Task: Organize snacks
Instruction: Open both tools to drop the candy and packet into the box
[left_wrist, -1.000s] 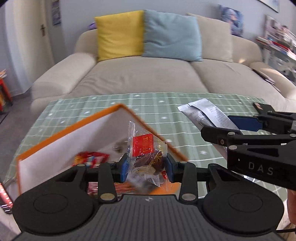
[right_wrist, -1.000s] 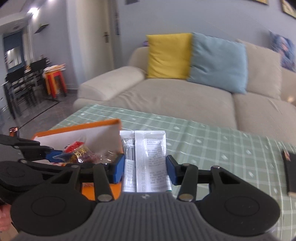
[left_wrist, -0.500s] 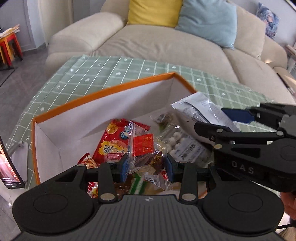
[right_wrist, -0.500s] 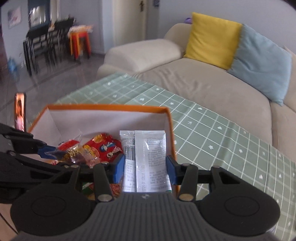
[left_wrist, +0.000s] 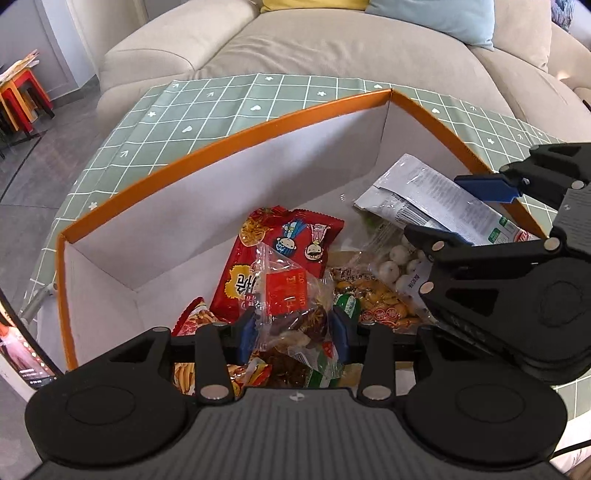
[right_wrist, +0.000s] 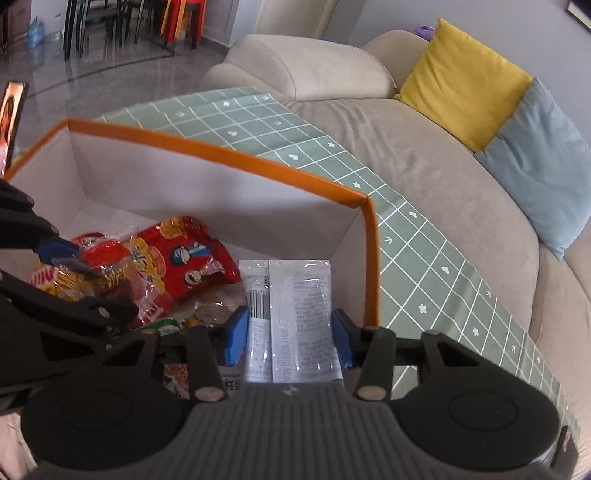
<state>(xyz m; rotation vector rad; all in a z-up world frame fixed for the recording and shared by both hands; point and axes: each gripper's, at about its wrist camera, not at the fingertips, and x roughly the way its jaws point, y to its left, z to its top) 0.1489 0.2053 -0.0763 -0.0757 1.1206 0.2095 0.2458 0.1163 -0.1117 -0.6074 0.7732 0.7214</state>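
An orange-rimmed white box stands on the green checked tablecloth and holds several snack packets, among them a red packet. My left gripper is shut on a clear bag of mixed snacks with a red label, held over the box. My right gripper is shut on a white flat packet, held over the box's right end. The right gripper also shows in the left wrist view, with the white packet. The box also shows in the right wrist view.
A beige sofa with a yellow cushion and a blue cushion runs behind the table. A phone stands at the box's left. Green tablecloth extends to the right of the box.
Both grippers have moved forward and tilted down over the box, each still holding its packet. The box's inside now fills both views.
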